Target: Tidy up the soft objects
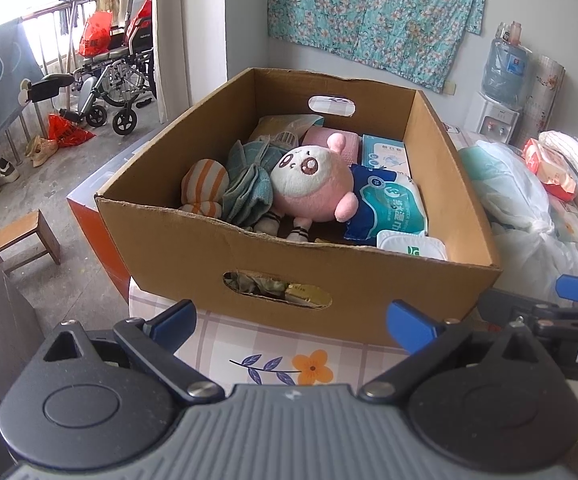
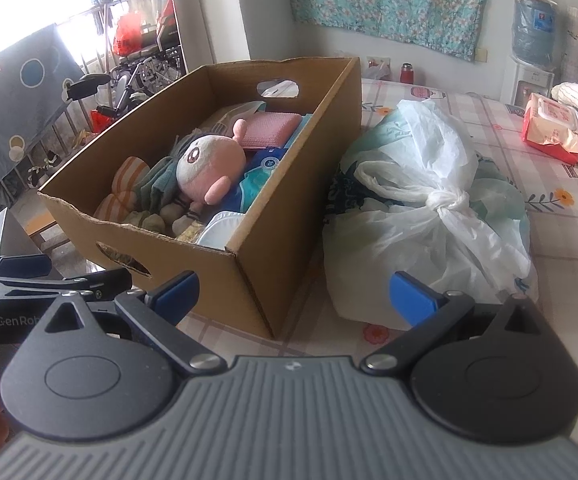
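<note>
Along the lower edge of each frame, the left gripper (image 1: 291, 322) and right gripper (image 2: 293, 296) hover with fingers spread apart, empty. Beyond them, mid-frame on the floral worktop (image 1: 285, 360), sits a cardboard box (image 1: 369, 280) holding a pink plush doll (image 1: 309, 188), teal cloth (image 1: 249, 184) and wet-wipe packs (image 1: 389, 208). Right of it lies a knotted plastic bag (image 2: 429, 208).

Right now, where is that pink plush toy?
The plush lies inside the box, near its middle, between a teal cloth and a blue wipes pack.
</note>
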`<action>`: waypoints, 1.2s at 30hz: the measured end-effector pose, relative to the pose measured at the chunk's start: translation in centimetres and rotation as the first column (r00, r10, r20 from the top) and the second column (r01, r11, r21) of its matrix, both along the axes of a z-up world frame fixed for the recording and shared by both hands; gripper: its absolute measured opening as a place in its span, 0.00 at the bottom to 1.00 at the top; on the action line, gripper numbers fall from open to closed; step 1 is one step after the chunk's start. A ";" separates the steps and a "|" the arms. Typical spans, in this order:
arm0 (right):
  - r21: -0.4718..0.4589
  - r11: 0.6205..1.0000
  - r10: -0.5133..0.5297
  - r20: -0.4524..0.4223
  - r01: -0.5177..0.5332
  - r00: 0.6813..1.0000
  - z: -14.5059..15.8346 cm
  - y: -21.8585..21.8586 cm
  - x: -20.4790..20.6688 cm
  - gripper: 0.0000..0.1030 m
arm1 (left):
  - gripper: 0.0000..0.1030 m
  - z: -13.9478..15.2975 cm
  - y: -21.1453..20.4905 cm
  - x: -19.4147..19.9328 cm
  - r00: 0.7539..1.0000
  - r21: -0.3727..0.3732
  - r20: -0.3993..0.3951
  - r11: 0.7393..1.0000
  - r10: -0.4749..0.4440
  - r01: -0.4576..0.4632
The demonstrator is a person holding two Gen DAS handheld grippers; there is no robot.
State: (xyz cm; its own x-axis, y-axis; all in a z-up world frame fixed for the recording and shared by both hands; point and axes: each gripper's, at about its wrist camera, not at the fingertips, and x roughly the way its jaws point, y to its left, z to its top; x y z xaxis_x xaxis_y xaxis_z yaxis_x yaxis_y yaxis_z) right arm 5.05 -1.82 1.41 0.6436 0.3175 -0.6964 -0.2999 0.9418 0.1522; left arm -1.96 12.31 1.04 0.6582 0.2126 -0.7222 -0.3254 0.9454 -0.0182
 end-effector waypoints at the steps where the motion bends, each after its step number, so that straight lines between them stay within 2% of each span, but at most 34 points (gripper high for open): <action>1: -0.001 1.000 0.000 0.000 0.000 1.000 0.0 0.0 0.0 0.99 | 0.99 0.0 0.0 0.0 1.000 0.000 0.000 1.000 0.000 0.000; 36: 0.009 1.000 -0.001 -0.046 0.001 0.999 -1.1 0.1 0.8 0.99 | 0.98 -0.6 0.1 0.2 1.000 0.000 -0.023 1.000 0.009 -0.009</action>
